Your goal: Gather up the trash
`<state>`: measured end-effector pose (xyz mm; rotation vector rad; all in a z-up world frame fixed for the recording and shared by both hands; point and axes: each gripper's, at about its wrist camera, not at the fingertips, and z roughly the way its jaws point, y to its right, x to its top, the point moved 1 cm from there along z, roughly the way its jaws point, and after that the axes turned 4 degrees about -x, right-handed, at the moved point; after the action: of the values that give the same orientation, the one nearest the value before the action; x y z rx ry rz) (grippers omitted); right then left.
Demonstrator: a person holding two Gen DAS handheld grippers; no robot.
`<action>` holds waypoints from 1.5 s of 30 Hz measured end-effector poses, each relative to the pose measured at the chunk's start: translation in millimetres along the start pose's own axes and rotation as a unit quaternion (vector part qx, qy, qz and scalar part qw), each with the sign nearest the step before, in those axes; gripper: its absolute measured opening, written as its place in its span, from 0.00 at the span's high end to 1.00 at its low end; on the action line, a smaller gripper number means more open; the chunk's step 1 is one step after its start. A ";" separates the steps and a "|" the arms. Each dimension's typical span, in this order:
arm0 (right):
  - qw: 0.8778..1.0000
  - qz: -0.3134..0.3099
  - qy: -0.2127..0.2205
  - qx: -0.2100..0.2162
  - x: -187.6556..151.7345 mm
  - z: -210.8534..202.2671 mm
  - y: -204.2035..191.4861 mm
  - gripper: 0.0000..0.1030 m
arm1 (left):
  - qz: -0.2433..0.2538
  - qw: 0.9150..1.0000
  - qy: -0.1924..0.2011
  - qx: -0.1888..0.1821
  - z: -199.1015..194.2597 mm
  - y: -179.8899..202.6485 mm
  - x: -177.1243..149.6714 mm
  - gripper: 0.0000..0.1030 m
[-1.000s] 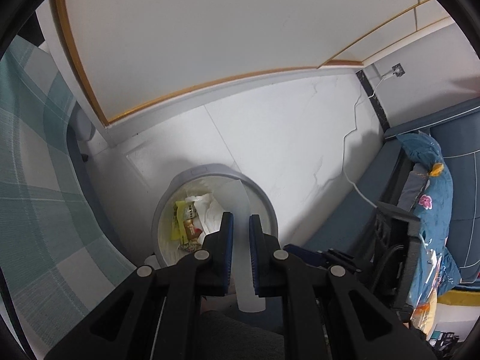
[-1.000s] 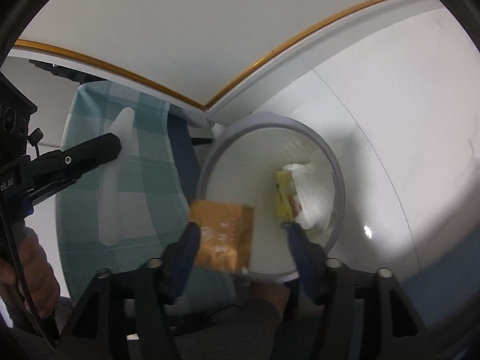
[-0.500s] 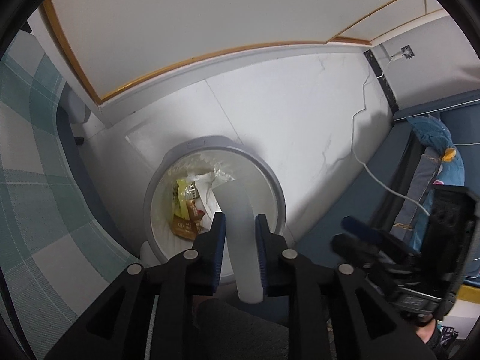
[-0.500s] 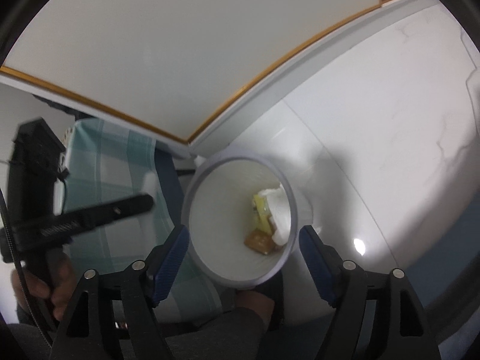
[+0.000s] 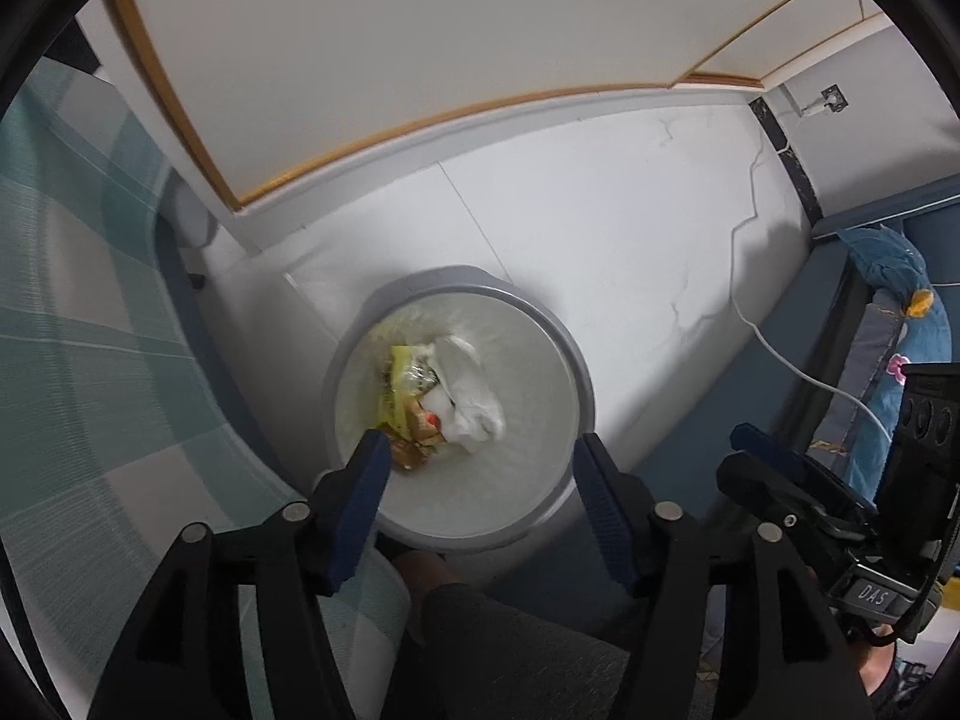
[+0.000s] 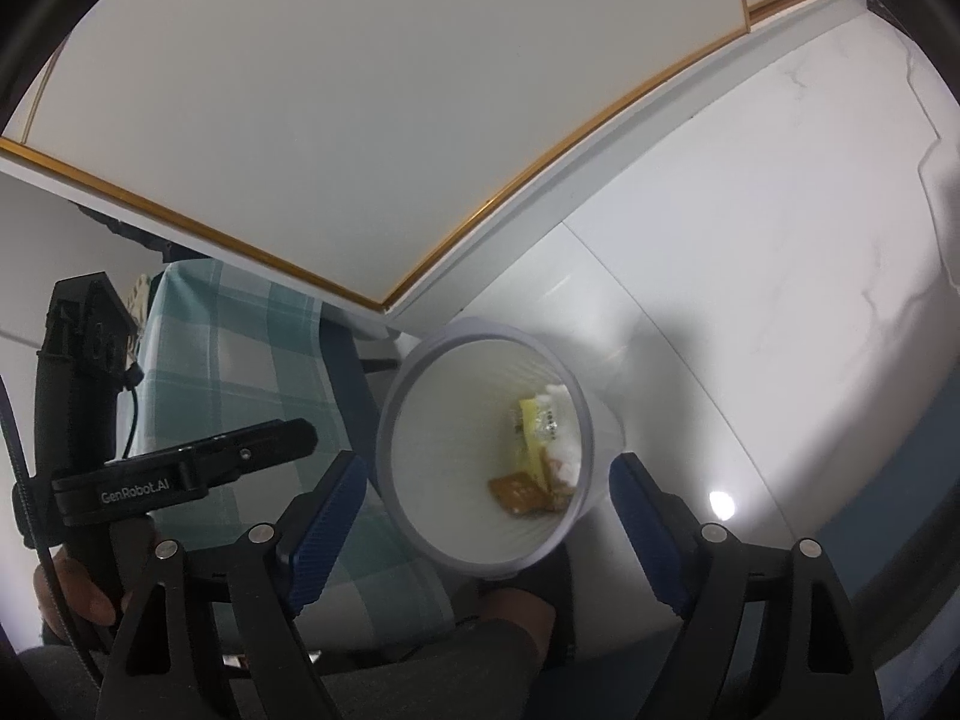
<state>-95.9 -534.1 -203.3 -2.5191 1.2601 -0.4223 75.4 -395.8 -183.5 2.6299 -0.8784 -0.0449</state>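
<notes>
White marble-look floor point(image 5: 600, 228) with a white panel edged in a thin gold strip point(image 6: 480, 213) behind it. A teal-and-grey checked cloth point(image 5: 78, 360) hangs at one side, and blue upholstery point(image 5: 852, 276) stands at the other.

Left gripper point(image 5: 480, 468): jaws apart, having just been opening; nothing between the blue pads. It points steeply down over the mouth of the trash bin point(image 5: 576, 372).

Right gripper point(image 6: 486, 501): jaws wide apart, also just opened further; nothing between the pads. It looks down into the same bin from the other side. In the left wrist view its black body shows at the lower right edge.

Bin: round, grey rim, pale inner wall, standing upright on the floor just beside the checked cloth. At its bottom lie the collected pieces, touching one another:
- a crumpled white tissue point(image 5: 471, 396)
- a yellow wrapper point(image 5: 399, 384)
- a small orange-brown packet point(image 6: 519, 492)

A further white piece with a red spot sits among them; cannot tell what it is.

A white cable point(image 5: 780, 360) runs across the floor toward the blue upholstery, well apart from the bin. A dark-clothed knee point(image 5: 510, 648) fills the bottom of the left wrist view, below the bin. A hand point(image 6: 72, 594) grips the left tool's handle in the right wrist view.
</notes>
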 end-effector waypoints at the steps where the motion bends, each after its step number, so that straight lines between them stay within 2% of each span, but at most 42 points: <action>1: 1.000 -0.001 0.002 0.000 0.1 -1.7 -1.2 0.18 | 0.003 1.000 0.009 0.007 -4.5 0.2 -0.9 0.33; 8: 1.000 -0.009 0.021 0.005 -1.7 -18.4 -10.0 0.13 | 0.004 0.998 0.057 0.026 -27.7 -1.2 -7.3 0.31; 15: 0.999 -0.017 0.028 0.008 -8.9 -27.6 -21.4 0.11 | 0.003 0.996 0.082 0.040 -40.7 1.5 -12.7 0.29; 28: 0.999 -0.023 0.041 0.007 -14.3 -42.5 -31.4 0.10 | -0.001 0.994 0.099 0.045 -52.8 2.5 -22.2 0.29; 45: 0.999 -0.021 0.050 0.001 -17.2 -50.5 -33.8 0.09 | 0.002 0.994 0.099 0.043 -58.9 4.0 -27.9 0.29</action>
<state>-100.8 -507.2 -146.3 -2.5548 1.2426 -0.5653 59.0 -362.8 -129.5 2.6539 -0.8327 0.2558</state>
